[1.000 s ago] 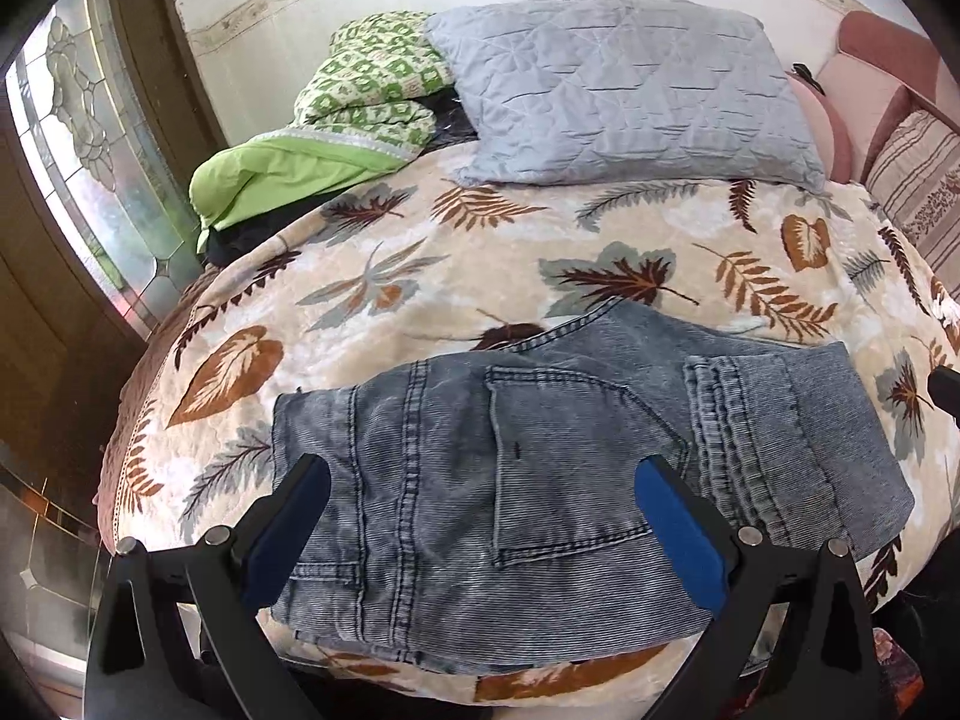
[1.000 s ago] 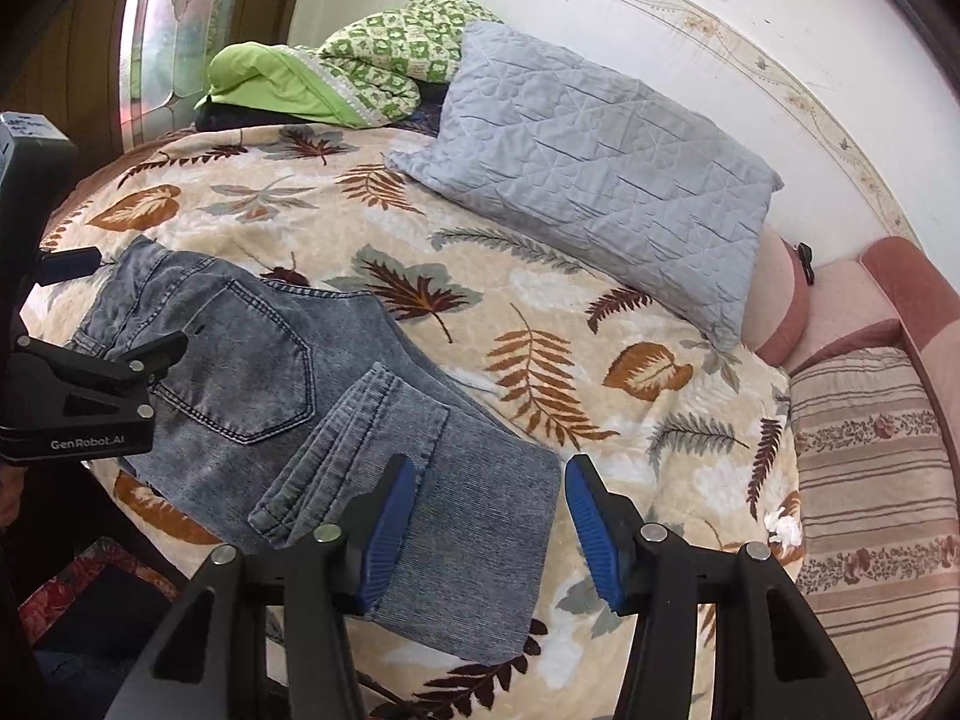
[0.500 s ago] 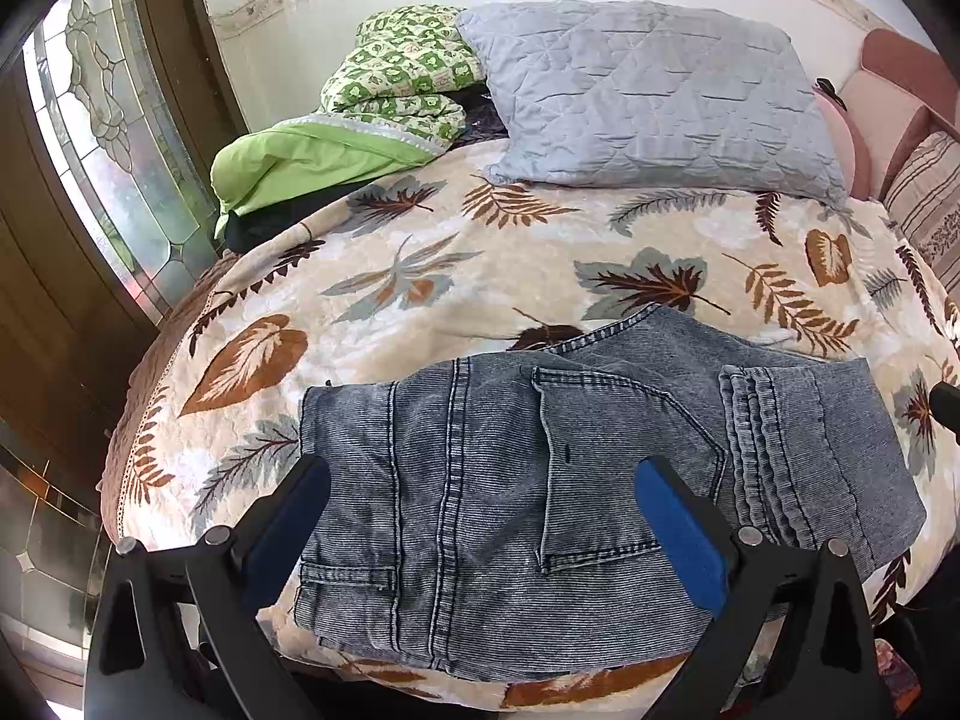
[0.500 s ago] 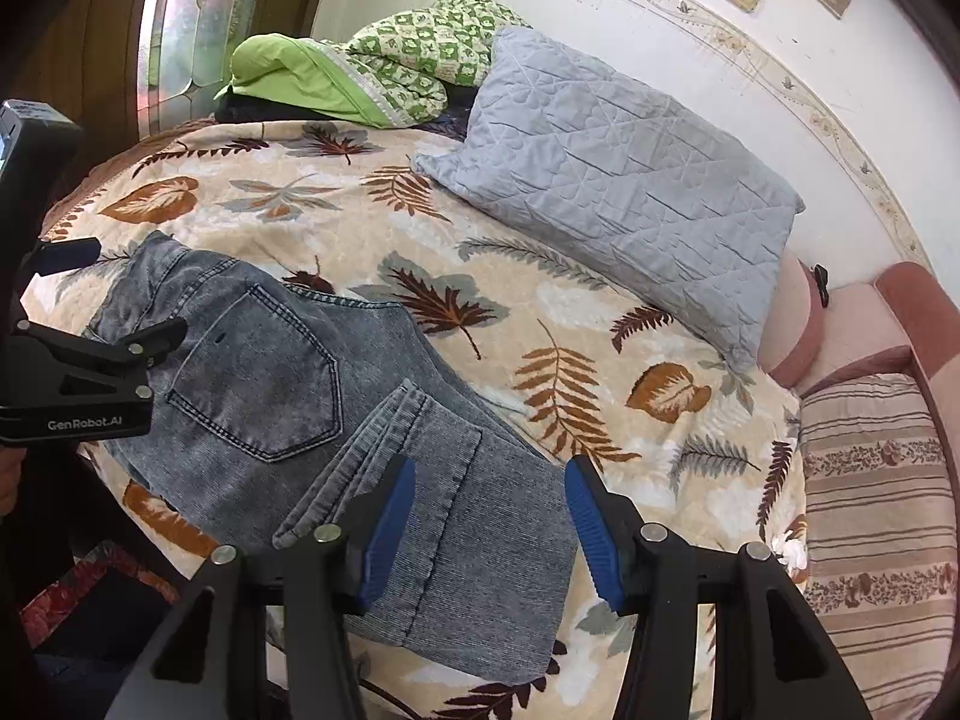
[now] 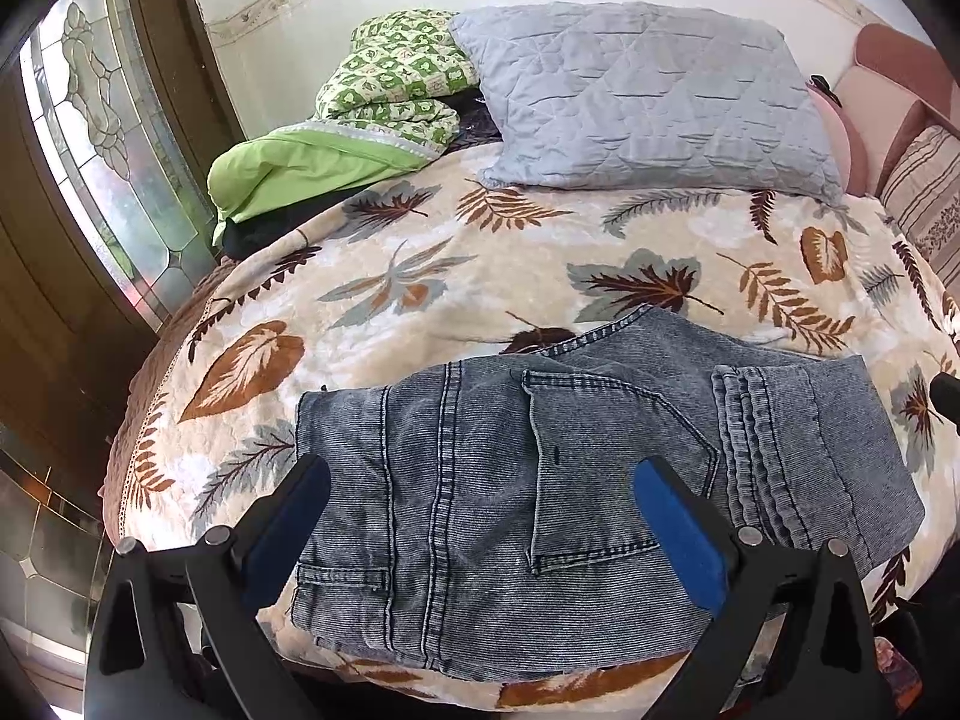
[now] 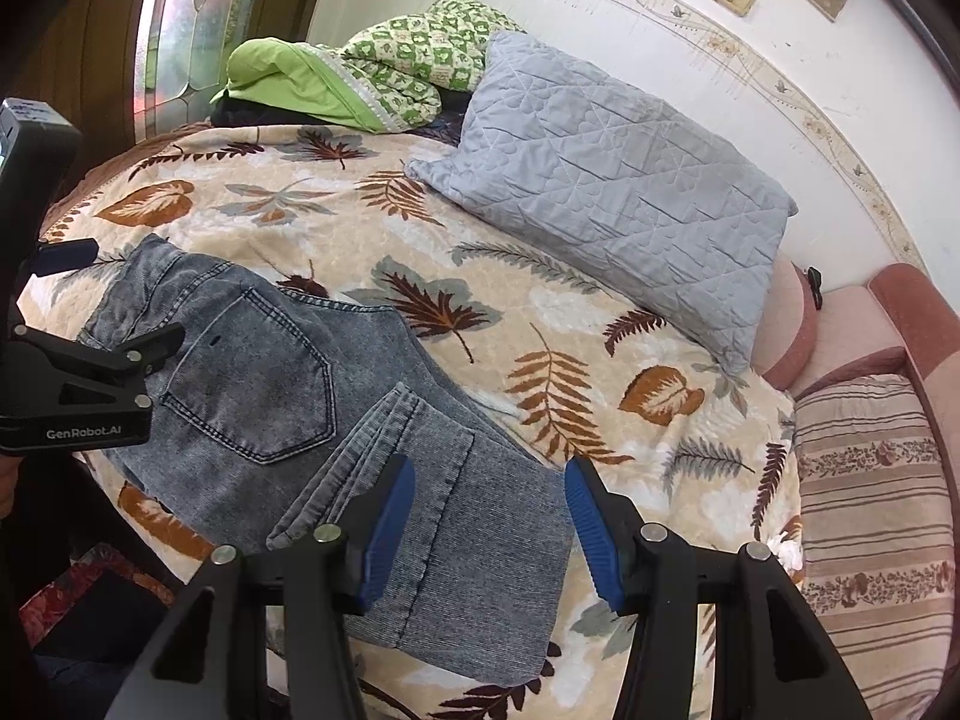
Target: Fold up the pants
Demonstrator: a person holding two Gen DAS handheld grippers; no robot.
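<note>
Pants (image 5: 540,468) of grey-blue denim lie folded into a compact rectangle at the near edge of the bed (image 5: 420,276), back pocket up, with the leg ends doubled over on the right so their hems form a ridge across the cloth. We hold both tools above them and grip nothing: our left gripper (image 5: 480,516) is spread wide over the waistband and pocket, and our right gripper (image 6: 489,516) is likewise parted over the folded leg end, its left finger (image 6: 384,528) above the cloth and its right one over the leaf-print cover. We judge the denim to be fairly heavy and firm for cloth, yet limp enough to sag if lifted by one corner; several layers stacked here will make a thick bite. For any further fold we would pinch the two right corners of the stack, catching all layers at once. A grey pillow (image 6: 600,180) and a green quilt (image 5: 360,114) sit at the far side, well apart.
</note>
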